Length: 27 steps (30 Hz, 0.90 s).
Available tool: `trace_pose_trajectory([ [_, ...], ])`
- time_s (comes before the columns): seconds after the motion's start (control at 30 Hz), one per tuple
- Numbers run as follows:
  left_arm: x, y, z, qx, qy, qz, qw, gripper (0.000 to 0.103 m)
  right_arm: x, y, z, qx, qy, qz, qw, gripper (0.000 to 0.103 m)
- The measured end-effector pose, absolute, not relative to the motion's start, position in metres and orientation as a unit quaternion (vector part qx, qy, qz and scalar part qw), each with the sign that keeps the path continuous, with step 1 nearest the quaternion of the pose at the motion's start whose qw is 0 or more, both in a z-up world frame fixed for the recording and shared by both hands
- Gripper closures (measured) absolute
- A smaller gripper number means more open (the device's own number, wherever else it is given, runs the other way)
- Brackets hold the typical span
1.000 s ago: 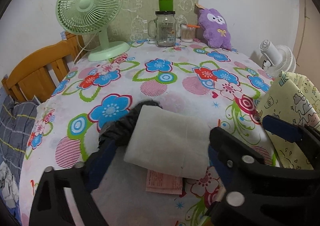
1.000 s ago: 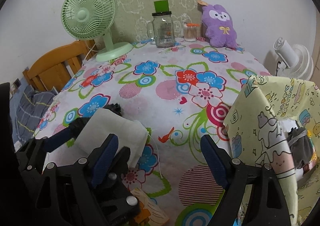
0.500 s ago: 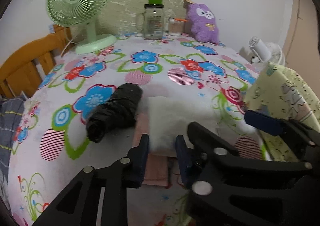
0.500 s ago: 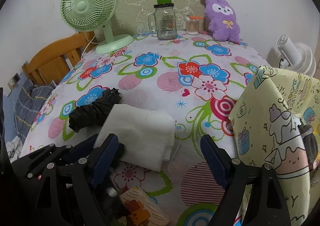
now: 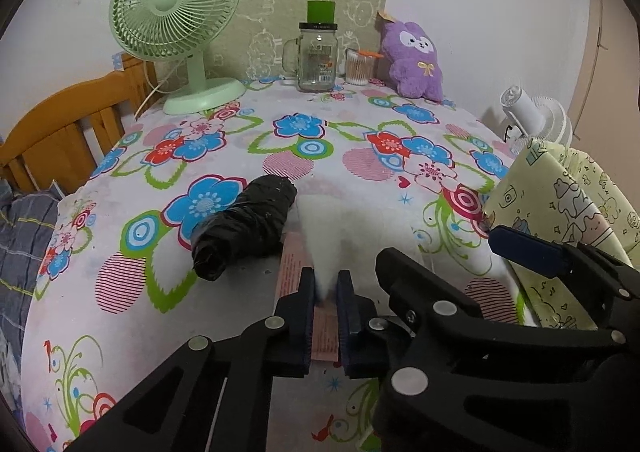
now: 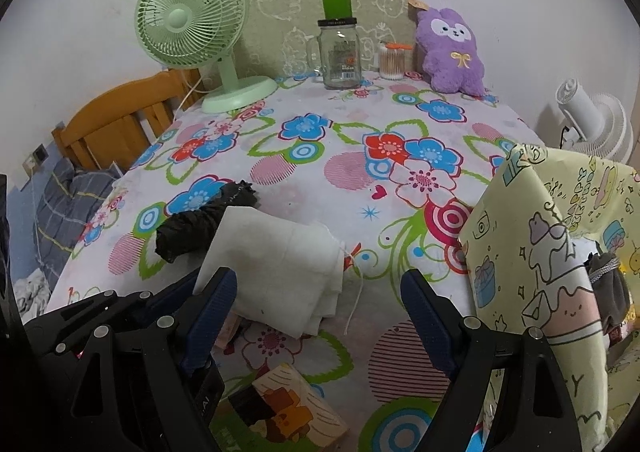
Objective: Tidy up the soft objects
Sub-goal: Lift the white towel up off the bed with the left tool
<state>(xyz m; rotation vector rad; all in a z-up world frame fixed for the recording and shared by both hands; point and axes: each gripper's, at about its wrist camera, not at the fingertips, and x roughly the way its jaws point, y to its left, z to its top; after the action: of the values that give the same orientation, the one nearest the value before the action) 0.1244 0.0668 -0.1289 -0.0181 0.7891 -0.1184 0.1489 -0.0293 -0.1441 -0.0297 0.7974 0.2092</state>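
A folded white cloth lies on the flowered tablecloth; it also shows in the right wrist view. My left gripper is shut on the cloth's near edge. A rolled black soft bundle lies just left of the cloth and shows in the right wrist view too. My right gripper is open and empty, just right of the left gripper, above the cloth's near side. A yellow cartoon-print bag stands open at the right with grey soft items inside.
A green fan, a glass jar, a cotton swab cup and a purple plush stand at the table's far edge. A pink paper lies under the cloth. A printed packet lies near. A wooden chair is left.
My left gripper has closed from wide open onto the near edge of the white cloth. The black bundle, half hidden under the cloth before, now lies in full view. The right gripper stayed open.
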Motion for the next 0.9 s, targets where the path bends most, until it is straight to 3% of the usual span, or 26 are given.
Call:
trace_pose_trajectory([
  [0.9, 0.054, 0.092, -0.120, -0.022, 0.353, 0.024, 0.935, 0.096, 0.084, -0.009, -0.132, -0.022, 0.351, 0.162, 0.922, 0.016],
])
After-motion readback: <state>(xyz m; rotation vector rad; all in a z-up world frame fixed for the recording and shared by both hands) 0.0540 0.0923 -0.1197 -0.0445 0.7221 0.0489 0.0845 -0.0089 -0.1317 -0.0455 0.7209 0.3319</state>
